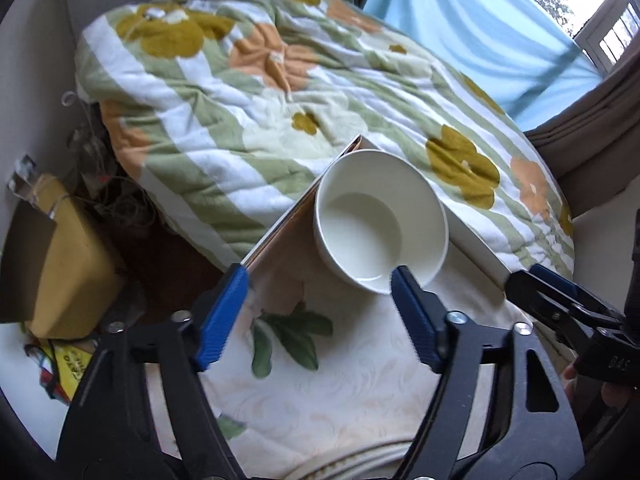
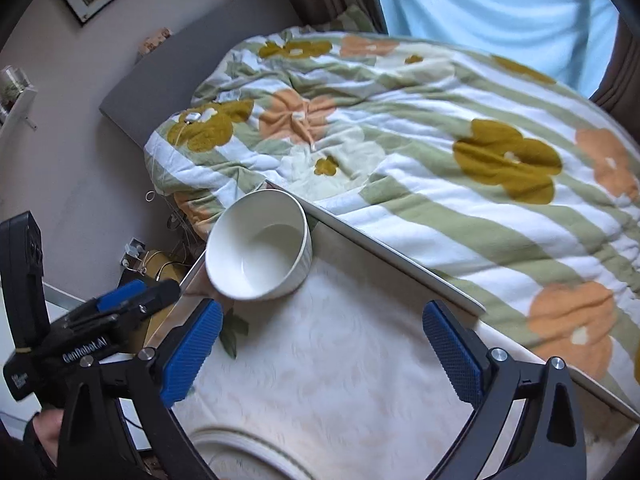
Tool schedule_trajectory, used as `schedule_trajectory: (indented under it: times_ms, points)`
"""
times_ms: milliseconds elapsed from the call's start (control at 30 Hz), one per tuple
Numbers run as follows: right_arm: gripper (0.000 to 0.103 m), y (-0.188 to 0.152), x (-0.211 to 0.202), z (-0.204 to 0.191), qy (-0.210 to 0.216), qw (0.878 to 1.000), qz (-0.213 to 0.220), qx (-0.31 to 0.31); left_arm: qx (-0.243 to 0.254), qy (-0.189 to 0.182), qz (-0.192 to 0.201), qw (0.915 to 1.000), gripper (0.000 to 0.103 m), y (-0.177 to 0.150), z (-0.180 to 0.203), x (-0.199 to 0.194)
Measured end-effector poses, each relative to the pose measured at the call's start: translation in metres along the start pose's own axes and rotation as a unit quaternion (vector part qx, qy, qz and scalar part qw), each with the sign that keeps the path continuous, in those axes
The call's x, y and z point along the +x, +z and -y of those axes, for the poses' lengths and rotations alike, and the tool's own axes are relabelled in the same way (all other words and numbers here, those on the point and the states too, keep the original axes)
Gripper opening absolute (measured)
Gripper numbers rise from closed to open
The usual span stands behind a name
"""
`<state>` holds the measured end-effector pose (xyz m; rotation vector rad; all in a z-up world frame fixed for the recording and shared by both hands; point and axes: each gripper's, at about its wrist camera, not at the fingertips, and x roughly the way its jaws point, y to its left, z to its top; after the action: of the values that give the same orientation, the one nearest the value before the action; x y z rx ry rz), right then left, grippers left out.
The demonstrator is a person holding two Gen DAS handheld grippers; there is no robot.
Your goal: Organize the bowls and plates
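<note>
Left gripper [image 1: 320,304] and right gripper [image 2: 320,340], jaws apart and empty, faced the bowl [image 1: 380,220] ahead; one pad belonged inside its rim.

We see a glossy, smooth ceramic-looking bowl [image 1: 380,220] on a matt embossed tablecloth [image 1: 352,364]. Beside it, we note a soft, fleecy blanket [image 1: 224,92] and ridged blue gripper pads [image 1: 222,316].

Both wrist cameras looked steeply down past their own blue fingers, close above a cloth-covered table [image 1: 360,380] — the left from its left corner, the right from further right. Both views shared the white bowl [image 1: 380,220] and the flowered bedspread [image 2: 440,140] beyond.
</note>
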<state>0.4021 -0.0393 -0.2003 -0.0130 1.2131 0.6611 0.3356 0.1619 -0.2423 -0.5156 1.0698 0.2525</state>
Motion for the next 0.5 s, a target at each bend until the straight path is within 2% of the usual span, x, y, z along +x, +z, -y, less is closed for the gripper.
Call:
schedule_trajectory:
  times_ms: [100, 133, 200, 367, 400, 500]
  points:
    - [0.075, 0.011, 0.033, -0.002, 0.004, 1.0, -0.023, -0.004, 0.001, -0.004, -0.017, 0.9998, 0.05, 0.007, 0.0, 0.028]
    - [0.072, 0.015, 0.043, -0.003, 0.005, 1.0, -0.029, -0.003, 0.001, -0.004, -0.025, 0.9997, 0.048, 0.008, 0.0, 0.036]
    - [0.063, 0.019, 0.056, -0.002, 0.012, 0.999, -0.037, -0.002, 0.001, -0.004, -0.035, 0.9994, 0.039, 0.01, 0.0, 0.047]
    - [0.042, 0.024, 0.08, -0.007, 0.019, 0.998, -0.054, -0.014, 0.008, -0.008, -0.036, 0.9993, 0.023, 0.016, 0.004, 0.061]
    - [0.033, 0.026, 0.084, -0.008, 0.022, 0.998, -0.056, -0.016, 0.012, -0.008, -0.035, 0.9993, 0.021, 0.016, 0.005, 0.062]
    - [0.022, 0.026, 0.091, -0.009, 0.024, 0.998, -0.061, -0.022, 0.021, -0.002, -0.034, 0.9992, 0.02, 0.018, 0.008, 0.066]
